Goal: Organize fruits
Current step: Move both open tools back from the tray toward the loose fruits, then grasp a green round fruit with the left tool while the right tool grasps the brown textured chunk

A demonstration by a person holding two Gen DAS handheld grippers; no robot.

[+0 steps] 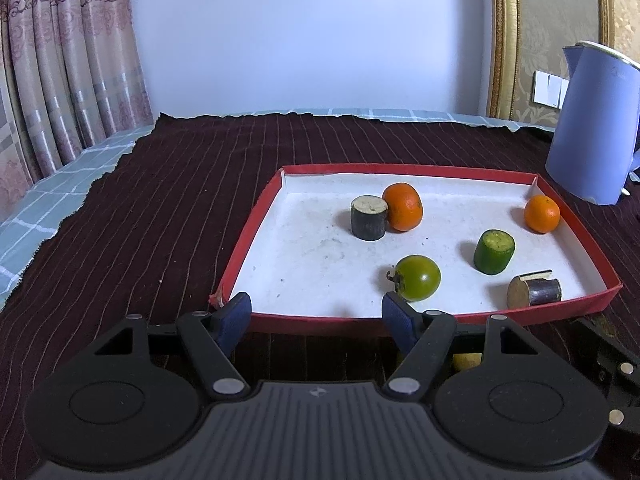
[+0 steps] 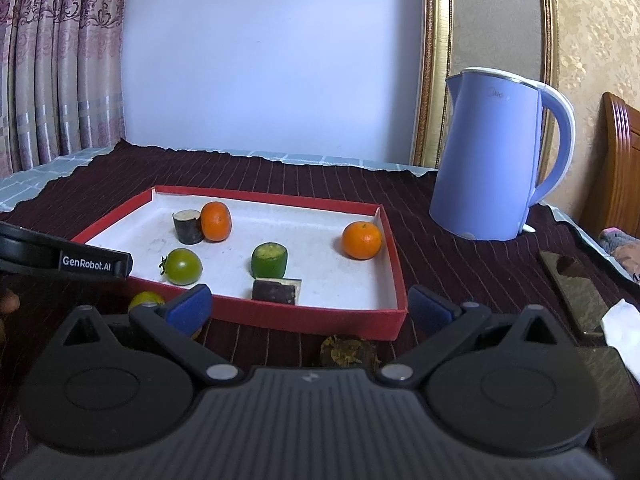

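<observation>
A red-rimmed white tray (image 1: 256, 216) (image 2: 390, 240) holds two oranges (image 1: 403, 206) (image 1: 541, 213), a green tomato (image 1: 418, 278), a green cylinder (image 1: 494, 251) and two dark cylinders (image 1: 369, 217) (image 1: 534, 291). My left gripper (image 1: 316, 318) is open and empty at the tray's near edge. My right gripper (image 2: 310, 310) is open and empty, also before the near edge. A brownish fruit (image 2: 349, 351) lies on the cloth between its fingers. A yellow-green fruit (image 2: 146, 300) lies left of it, outside the tray.
A blue electric kettle (image 2: 490, 156) stands to the right of the tray. A phone (image 2: 574, 290) and a white tissue (image 2: 624, 330) lie at the far right. The dark striped cloth (image 1: 160, 200) covers the table; curtains hang at the left.
</observation>
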